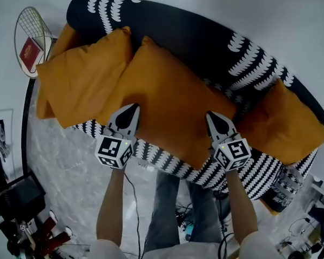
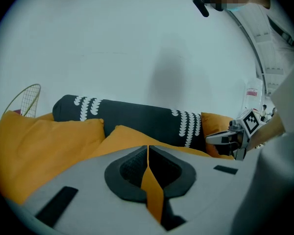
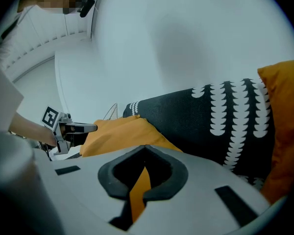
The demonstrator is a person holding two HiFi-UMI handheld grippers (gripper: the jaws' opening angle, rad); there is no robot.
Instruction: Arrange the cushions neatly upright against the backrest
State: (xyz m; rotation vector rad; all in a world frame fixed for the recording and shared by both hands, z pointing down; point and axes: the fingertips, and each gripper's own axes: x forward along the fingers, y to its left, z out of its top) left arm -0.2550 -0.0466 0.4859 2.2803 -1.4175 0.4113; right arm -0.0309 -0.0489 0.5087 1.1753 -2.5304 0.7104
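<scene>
Three orange cushions lie on a black sofa (image 1: 205, 42) with white patterning. The left cushion (image 1: 81, 77) leans at the sofa's left end, and the right cushion (image 1: 283, 123) lies at its right end. The large middle cushion (image 1: 167, 104) lies tilted across the seat. My left gripper (image 1: 133, 108) is shut on its near left edge, with orange fabric pinched between the jaws (image 2: 148, 151). My right gripper (image 1: 211, 115) is shut on its near right edge, fabric also caught in its jaws (image 3: 145, 151). The backrest (image 3: 210, 126) rises behind the middle cushion (image 3: 122, 131).
A wire side basket (image 1: 32, 36) holding a red book stands off the sofa's left end. Dark gear and cables (image 1: 21, 215) clutter the marble floor at lower left, with more clutter (image 1: 302, 220) at lower right. The person's legs (image 1: 170, 209) stand before the sofa.
</scene>
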